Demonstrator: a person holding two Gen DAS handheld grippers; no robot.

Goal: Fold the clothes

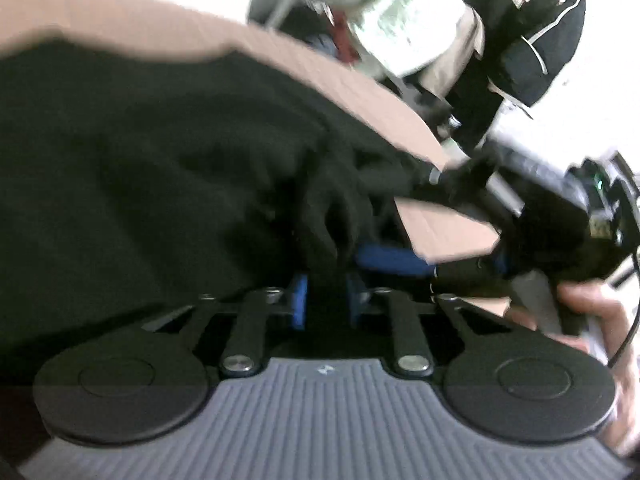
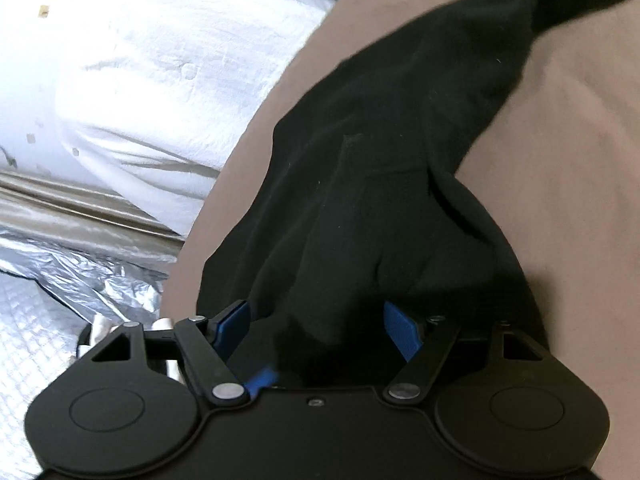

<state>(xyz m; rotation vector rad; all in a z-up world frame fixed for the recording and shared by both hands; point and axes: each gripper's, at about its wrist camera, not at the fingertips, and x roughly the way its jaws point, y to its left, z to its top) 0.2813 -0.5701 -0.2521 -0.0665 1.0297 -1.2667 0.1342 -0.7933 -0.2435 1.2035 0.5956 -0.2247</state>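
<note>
A black garment (image 1: 160,168) lies spread on a brown surface (image 1: 132,24). My left gripper (image 1: 326,300) has its blue fingers (image 1: 300,300) close together, with a bunched fold of the garment pinched between them. Just to its right, a hand (image 1: 592,312) holds the right gripper (image 1: 400,260) against the same bunch. In the right wrist view the right gripper (image 2: 316,320) stands wide open. The black garment (image 2: 400,140) lies over and between its blue fingers (image 2: 400,328) and hides their tips.
A pile of other clothes (image 1: 408,28) and a black item with white piping (image 1: 552,40) sit beyond the brown surface's far edge. White sheeting (image 2: 160,60) and crinkled silver foil (image 2: 80,260) lie left of the brown surface (image 2: 560,160).
</note>
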